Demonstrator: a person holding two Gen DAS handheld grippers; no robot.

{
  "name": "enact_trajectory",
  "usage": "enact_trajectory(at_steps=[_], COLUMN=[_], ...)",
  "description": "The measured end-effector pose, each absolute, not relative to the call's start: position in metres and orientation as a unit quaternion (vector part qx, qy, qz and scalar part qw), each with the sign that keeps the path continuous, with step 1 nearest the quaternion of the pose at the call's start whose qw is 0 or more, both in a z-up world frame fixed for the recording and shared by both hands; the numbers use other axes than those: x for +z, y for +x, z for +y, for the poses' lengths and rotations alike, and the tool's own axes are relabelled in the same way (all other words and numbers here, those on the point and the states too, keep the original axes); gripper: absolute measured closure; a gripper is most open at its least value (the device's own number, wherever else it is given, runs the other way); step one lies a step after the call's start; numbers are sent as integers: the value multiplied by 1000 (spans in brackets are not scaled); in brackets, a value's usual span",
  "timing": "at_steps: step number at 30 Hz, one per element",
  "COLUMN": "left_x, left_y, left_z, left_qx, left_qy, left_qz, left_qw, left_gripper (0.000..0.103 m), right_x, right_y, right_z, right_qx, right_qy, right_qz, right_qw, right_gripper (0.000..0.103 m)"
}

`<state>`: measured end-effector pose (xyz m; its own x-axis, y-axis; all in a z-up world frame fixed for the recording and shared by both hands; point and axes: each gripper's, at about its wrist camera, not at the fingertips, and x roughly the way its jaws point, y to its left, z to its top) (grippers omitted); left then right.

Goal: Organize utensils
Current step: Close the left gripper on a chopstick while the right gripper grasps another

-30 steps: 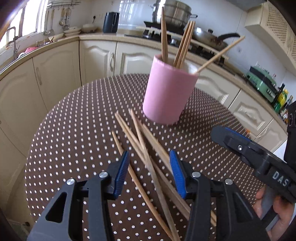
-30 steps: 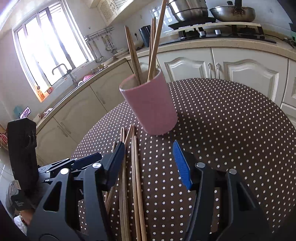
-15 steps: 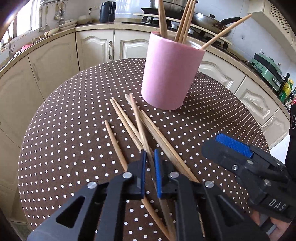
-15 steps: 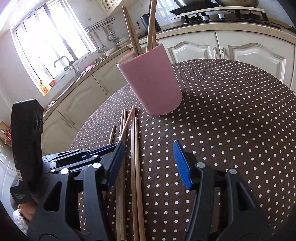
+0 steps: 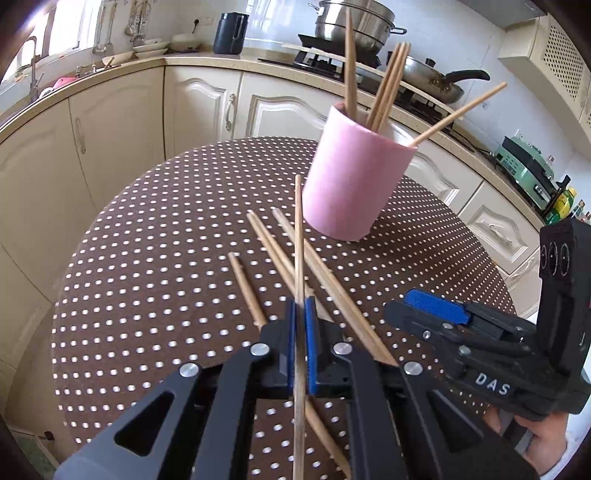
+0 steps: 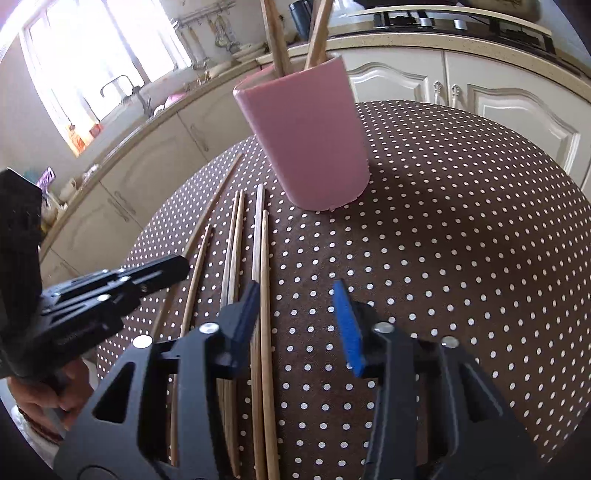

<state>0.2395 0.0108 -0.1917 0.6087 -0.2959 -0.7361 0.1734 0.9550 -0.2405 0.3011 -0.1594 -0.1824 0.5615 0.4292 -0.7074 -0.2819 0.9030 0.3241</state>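
My left gripper (image 5: 300,314) is shut on one wooden chopstick (image 5: 299,240) and holds it lifted, tip pointing toward the pink holder (image 5: 354,184). The holder stands on the round dotted table (image 5: 147,277) with several chopsticks upright in it. Several loose chopsticks (image 5: 273,247) lie on the table in front of the holder. In the right wrist view my right gripper (image 6: 295,306) is open, low over the loose chopsticks (image 6: 260,258), with the pink holder (image 6: 306,140) just beyond. The left gripper (image 6: 110,288) shows at that view's left edge.
Cream kitchen cabinets (image 5: 122,122) curve round behind the table. A stove with a steel pot (image 5: 354,18) and a frying pan (image 5: 436,77) sits on the counter behind the holder. A sink and window (image 6: 110,74) are to the left.
My left gripper closed on one chopstick from the pile and lifted it off the table. My right gripper stayed open and moved closer over the loose chopsticks.
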Motion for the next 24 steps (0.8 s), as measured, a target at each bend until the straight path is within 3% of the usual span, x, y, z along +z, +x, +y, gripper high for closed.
enact_trajectory(at_steps=[9, 24], left_x=[-208, -212], left_y=[232, 247], left_z=[47, 49], left_qx=[-90, -83], left_qy=[-75, -37], left_qz=[457, 476], left_qw=[882, 875], left_gripper=[98, 97], right_x=[-180, -174], right_y=[309, 331], right_z=[-129, -93], right_qx=[206, 186], right_qy=[20, -72], right_qz=[448, 485], right_qw=[870, 851], right_gripper=[74, 75])
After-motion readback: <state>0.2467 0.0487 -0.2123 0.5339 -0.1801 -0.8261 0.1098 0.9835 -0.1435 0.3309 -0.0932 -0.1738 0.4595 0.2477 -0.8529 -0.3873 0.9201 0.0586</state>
